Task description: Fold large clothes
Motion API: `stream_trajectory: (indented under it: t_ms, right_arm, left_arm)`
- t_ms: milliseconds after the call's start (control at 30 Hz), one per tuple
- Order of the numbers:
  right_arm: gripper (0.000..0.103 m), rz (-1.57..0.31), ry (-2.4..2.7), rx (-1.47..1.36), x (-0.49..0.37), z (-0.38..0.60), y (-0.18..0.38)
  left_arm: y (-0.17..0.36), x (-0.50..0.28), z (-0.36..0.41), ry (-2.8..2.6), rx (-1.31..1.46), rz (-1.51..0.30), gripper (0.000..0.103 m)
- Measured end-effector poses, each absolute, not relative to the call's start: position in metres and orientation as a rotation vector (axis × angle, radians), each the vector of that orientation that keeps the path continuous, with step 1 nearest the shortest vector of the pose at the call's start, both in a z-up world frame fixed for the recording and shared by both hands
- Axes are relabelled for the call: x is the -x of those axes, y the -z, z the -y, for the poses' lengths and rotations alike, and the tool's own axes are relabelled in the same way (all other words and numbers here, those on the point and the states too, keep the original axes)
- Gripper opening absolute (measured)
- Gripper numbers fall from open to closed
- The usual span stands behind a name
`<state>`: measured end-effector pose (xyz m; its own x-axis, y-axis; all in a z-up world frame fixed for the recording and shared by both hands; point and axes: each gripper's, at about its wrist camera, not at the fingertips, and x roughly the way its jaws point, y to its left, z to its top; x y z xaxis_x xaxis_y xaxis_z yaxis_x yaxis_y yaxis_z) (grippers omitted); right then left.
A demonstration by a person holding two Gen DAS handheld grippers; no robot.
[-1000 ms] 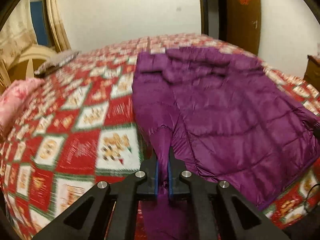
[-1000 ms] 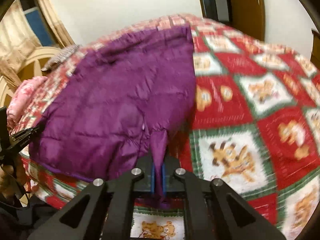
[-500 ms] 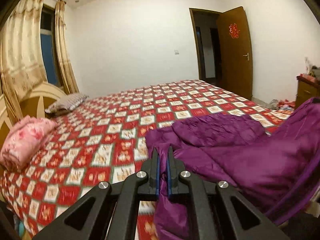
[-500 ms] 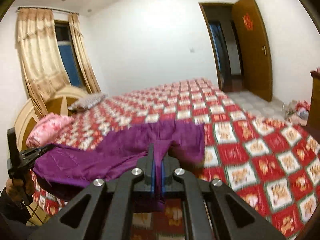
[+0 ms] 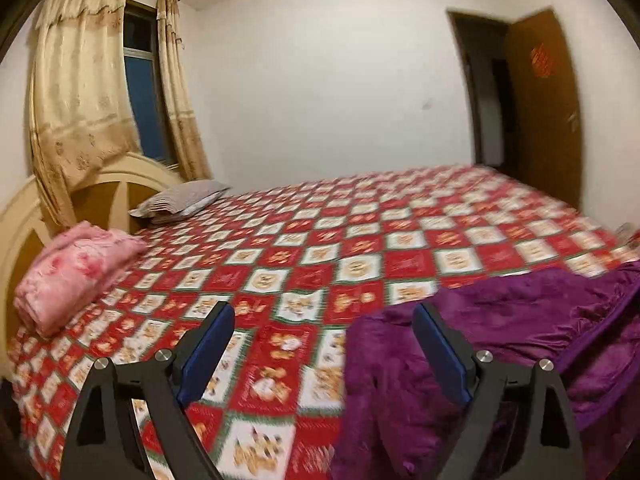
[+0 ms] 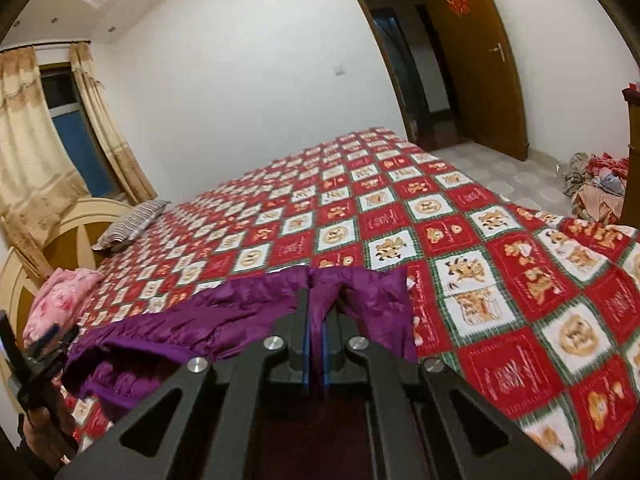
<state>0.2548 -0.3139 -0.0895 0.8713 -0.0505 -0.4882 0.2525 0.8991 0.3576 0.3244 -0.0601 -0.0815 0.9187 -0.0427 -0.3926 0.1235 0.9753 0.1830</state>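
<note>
The left claw (image 5: 324, 344), clamped on a fold of the purple jacket (image 5: 500, 344) half a second ago, has just been opening; its blue pads (image 5: 208, 348) now stand wide apart with nothing between them. The jacket lies bunched at the lower right of the left view, on the near edge of the bed (image 5: 360, 240). The right claw (image 6: 316, 340) still pinches a fold of the jacket (image 6: 240, 312) at the centre of its view. A hand (image 6: 44, 428) at the lower left holds the left claw. No containers show.
</note>
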Motion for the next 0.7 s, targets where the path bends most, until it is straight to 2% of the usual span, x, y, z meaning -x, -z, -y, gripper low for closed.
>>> stream_trajectory:
  t_ms: [200,300,367,433,500,700]
  right_arm:
    - [0.006,-0.551,0.199,-0.419,-0.327,0.327,0.112]
    - [0.008,-0.569,0.250,-0.427,-0.355,0.340,0.125]
    - [0.016,-0.602,0.266,-0.443,-0.369,0.346,0.133]
    - [0.048,-0.594,0.287,-0.436,-0.371,0.346,0.132]
    - [0.074,-0.541,0.347,-0.396,-0.367,0.340,0.126]
    - [0.075,-0.505,0.280,-0.342,-0.374,0.302,0.109]
  left_arm:
    - [0.111,-0.413,0.067,-0.079,-0.208,-0.500,0.091]
    - [0.108,-0.449,0.064,-0.154,-0.195,-0.521,0.091]
    - [0.095,-0.459,0.059,-0.176,-0.171,-0.499,0.091]
    - [0.084,-0.460,0.054,-0.191,-0.158,-0.479,0.091]
    - [0.074,-0.455,0.050,-0.197,-0.137,-0.452,0.091]
    - [0.084,-0.428,0.095,-0.120,-0.193,-0.461,0.091]
